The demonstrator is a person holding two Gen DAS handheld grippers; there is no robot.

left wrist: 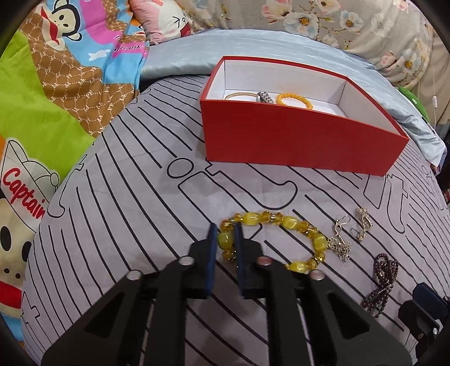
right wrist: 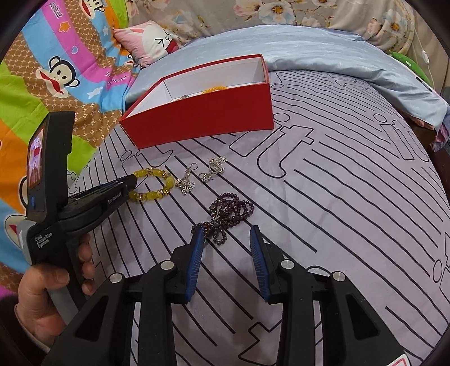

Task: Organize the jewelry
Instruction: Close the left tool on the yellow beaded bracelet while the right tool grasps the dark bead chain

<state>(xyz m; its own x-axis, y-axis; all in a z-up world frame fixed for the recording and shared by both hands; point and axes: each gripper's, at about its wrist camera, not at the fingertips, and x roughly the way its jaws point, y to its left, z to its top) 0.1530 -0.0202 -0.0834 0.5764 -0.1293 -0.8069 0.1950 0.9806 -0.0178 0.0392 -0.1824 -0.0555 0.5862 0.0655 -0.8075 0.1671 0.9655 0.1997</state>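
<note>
A yellow bead bracelet (left wrist: 284, 222) (right wrist: 152, 185) lies on the grey striped sheet. My left gripper (left wrist: 225, 235) (right wrist: 132, 182) is shut on the bracelet's left side, with one bead pinched between the blue pads. Right of it lie two silver earrings (left wrist: 341, 243) (right wrist: 187, 183), then a dark purple bead necklace (left wrist: 384, 278) (right wrist: 230, 211). My right gripper (right wrist: 226, 229) stands open just short of the necklace, its left fingertip touching the near loops. Behind them sits an open red box (left wrist: 295, 140) (right wrist: 202, 118) holding a bangle, a silver watch (left wrist: 264, 97) and an orange bead bracelet (left wrist: 295, 100).
A person's hand (right wrist: 50, 284) grips the left tool's handle. A pale blue satin cloth (left wrist: 180, 60) lies behind the box. A bright cartoon-print quilt (left wrist: 42, 118) is bunched on the left, and a floral pillow (left wrist: 337, 22) is at the back.
</note>
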